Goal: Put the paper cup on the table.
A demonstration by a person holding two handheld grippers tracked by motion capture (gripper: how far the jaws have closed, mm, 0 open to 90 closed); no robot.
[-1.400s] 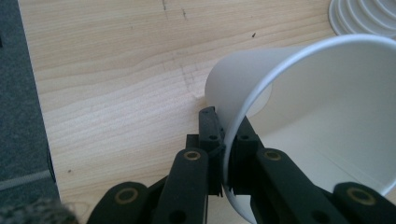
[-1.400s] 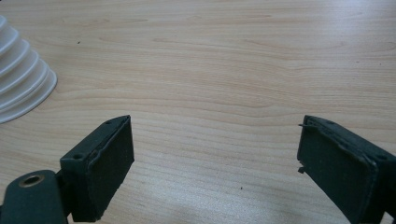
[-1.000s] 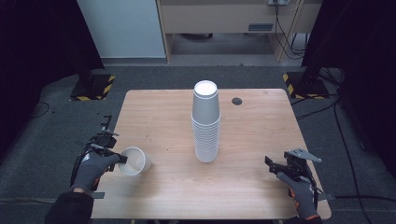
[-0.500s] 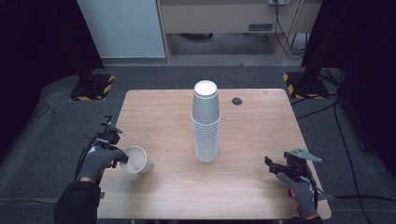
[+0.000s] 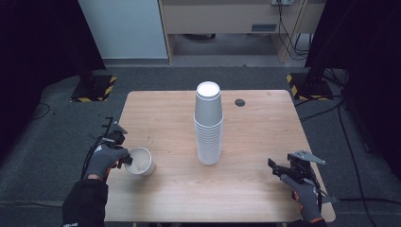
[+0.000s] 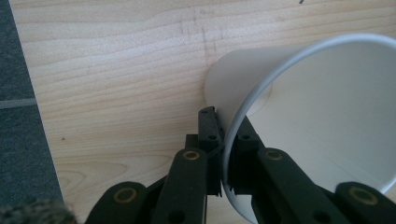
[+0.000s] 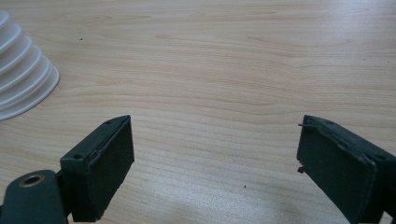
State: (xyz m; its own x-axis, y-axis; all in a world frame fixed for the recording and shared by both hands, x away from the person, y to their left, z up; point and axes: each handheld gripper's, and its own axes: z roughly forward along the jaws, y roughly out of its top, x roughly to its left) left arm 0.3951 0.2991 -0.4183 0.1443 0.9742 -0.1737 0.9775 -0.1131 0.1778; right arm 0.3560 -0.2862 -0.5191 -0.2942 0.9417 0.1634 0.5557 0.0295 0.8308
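Progress: one paper cup (image 5: 140, 161) apart from the stack (image 5: 208, 124), rest still nested, judged early | Left gripper (image 6: 223, 154): jaws pinched on cup rim, cup tilted at table (image 5: 265, 189) left-front edge | Right gripper (image 7: 215, 163): jaws wide, holding nothing, near right-front corner | Contents: cup looks empty; stack inverted mid-table.

Wooden table (image 5: 170, 113), small dark disc (image 5: 240, 102) near its far edge, grey carpet (image 5: 56, 137)

Matt white paper cup (image 6: 322, 126), smooth pale wood-grain table (image 5: 165, 109) — matt black plastic left tool (image 6: 223, 154)
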